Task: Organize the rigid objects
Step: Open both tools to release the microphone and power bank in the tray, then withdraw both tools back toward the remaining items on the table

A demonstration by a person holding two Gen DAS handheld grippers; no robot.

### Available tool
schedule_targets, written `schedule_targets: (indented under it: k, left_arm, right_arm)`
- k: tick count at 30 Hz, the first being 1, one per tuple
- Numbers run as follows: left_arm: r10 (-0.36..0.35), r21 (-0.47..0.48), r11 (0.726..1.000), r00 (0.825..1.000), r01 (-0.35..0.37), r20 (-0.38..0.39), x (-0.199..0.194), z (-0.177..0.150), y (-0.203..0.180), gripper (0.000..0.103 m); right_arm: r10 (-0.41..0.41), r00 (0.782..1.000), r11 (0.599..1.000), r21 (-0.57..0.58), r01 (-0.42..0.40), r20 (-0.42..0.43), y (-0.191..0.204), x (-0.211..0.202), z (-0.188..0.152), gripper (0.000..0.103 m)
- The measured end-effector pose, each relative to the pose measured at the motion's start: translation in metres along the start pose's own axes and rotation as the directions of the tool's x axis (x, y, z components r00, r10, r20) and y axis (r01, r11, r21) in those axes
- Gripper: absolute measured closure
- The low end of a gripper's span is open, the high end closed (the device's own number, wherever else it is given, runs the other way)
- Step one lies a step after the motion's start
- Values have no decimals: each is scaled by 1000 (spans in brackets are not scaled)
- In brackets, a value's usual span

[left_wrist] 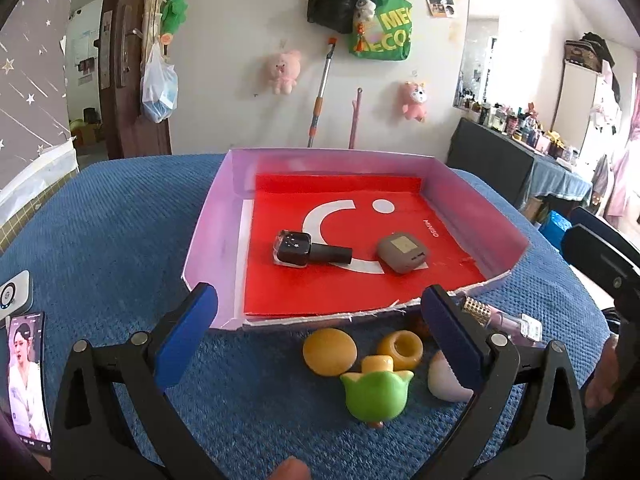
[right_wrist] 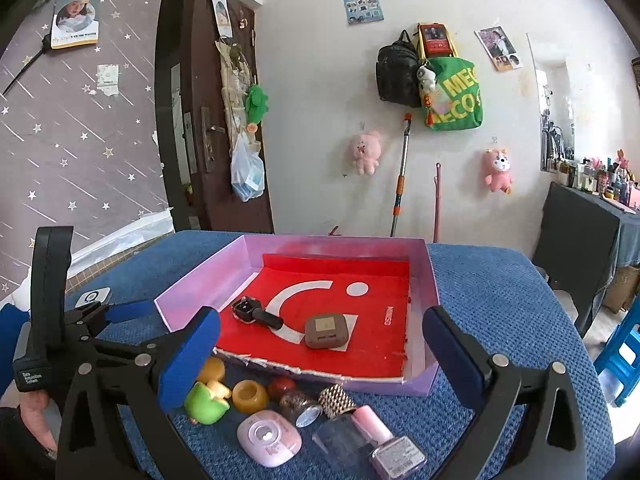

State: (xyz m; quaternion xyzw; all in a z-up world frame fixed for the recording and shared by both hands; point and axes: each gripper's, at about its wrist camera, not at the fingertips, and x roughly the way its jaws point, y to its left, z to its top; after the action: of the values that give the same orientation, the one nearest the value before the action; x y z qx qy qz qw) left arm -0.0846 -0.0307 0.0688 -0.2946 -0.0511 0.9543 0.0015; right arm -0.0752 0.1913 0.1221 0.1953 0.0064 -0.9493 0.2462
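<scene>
Red lining covers the floor of the pink tray [right_wrist: 416, 280], where a black bottle [right_wrist: 256, 312] and a brown case [right_wrist: 326, 332] lie apart; the other trinkets, a green toy [left_wrist: 376, 394] among them, crowd the blue cloth [left_wrist: 120, 232] just before it; left gripper [left_wrist: 318, 334] and right gripper [right_wrist: 320, 350] both gape, empty.

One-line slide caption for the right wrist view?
Open right tool hovers over small items before a pink tray holding a black bottle and brown case.
</scene>
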Motion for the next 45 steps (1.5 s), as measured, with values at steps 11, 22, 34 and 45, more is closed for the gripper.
schedule_targets:
  k: [11,22,34,45]
  left_arm:
    - [-26,13,1000,999,26,-35,-5,-14,-10,0]
    - [-40,0,999,997,41,-70,-4,-26,-12,0]
    - [-60,15,998,991,62,-118,3,-42,-22,0]
    - [-77,-5,997,982,77,-170,14,-52,-21,0]
  right_arm:
    - [-8,999,1000,-10,7,-33,7,-8,-19,0]
    - [3,997,1000,3,-3,-83,5,-9,-41,0]
    - [-35,992,999,1,35,-124,0,-10,-61,0]
    - [-104,980,994,16,108,-170,-18,-5,-77,6]
